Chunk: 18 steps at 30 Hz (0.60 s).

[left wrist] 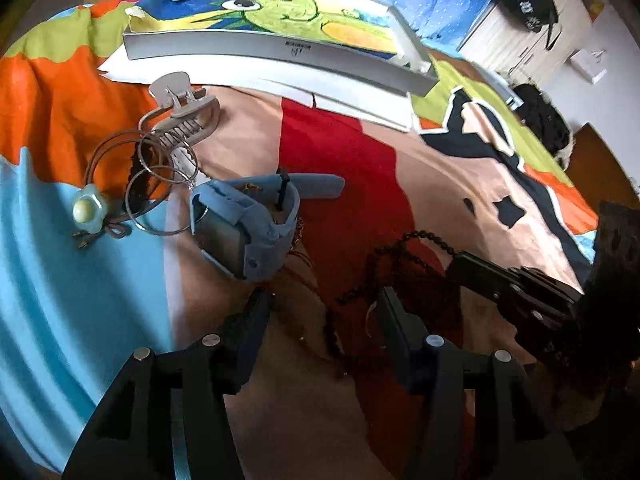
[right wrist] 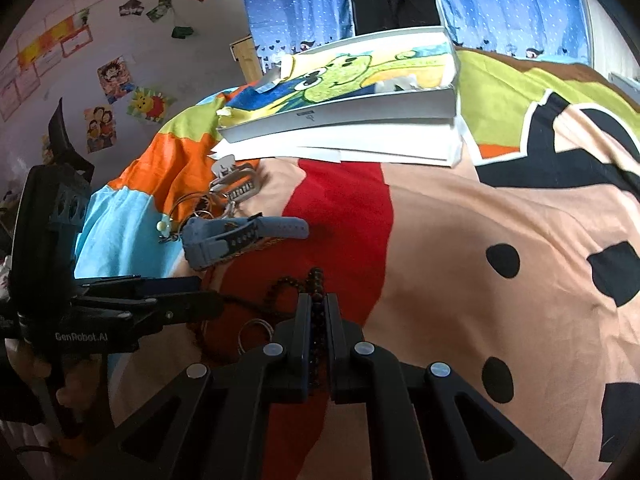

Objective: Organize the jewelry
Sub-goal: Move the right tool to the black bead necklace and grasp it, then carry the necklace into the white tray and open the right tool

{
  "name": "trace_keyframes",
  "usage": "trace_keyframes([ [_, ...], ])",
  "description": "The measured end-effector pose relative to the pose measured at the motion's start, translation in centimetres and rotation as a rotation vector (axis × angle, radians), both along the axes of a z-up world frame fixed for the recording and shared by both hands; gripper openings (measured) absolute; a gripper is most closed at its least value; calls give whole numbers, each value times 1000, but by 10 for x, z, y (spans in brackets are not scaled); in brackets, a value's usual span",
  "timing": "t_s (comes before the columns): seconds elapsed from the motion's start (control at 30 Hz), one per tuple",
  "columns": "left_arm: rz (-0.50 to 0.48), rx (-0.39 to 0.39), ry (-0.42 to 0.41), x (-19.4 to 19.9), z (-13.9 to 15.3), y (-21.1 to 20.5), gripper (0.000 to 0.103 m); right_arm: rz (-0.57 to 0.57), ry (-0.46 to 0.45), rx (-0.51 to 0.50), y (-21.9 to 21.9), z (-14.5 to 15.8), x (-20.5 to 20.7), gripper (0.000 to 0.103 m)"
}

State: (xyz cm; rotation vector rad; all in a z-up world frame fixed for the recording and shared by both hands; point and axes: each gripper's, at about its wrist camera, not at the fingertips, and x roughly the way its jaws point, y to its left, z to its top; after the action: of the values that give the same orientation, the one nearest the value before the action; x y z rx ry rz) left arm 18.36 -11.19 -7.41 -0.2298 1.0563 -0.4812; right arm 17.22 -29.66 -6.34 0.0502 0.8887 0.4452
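A dark beaded necklace lies on the colourful bedspread. My right gripper is shut on the necklace's beads; it shows in the left wrist view at the right. My left gripper is open just above the strand's tangled part. A blue watch lies further off, also in the right wrist view. Beyond it lie thin metal bangles, a flower hair tie and a beige claw hair clip.
A white tray with a green cartoon cloth stands on white paper at the back, also in the right wrist view. A small ring pair lies by my right gripper. Blue curtains and a poster wall lie behind.
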Motion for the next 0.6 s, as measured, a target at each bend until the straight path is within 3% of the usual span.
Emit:
trace_keyframes([
  [0.1,17,36,6,4,-2,-2,41,-9,13,2,-4,-5,-2,6],
  [0.2,49,49,32,8,-5,1,27,-10,25,1,-5,-9,-5,6],
  [0.27,63,52,39,9,-6,5,13,-10,32,2,-4,-12,-8,6],
  [0.33,59,41,45,8,-5,8,6,-10,34,0,-4,-13,-10,6],
  [0.5,26,12,42,-13,4,20,5,-38,-15,30,-4,1,-21,6],
  [0.6,22,-24,38,-30,16,31,5,-41,-91,38,0,24,-31,6],
])
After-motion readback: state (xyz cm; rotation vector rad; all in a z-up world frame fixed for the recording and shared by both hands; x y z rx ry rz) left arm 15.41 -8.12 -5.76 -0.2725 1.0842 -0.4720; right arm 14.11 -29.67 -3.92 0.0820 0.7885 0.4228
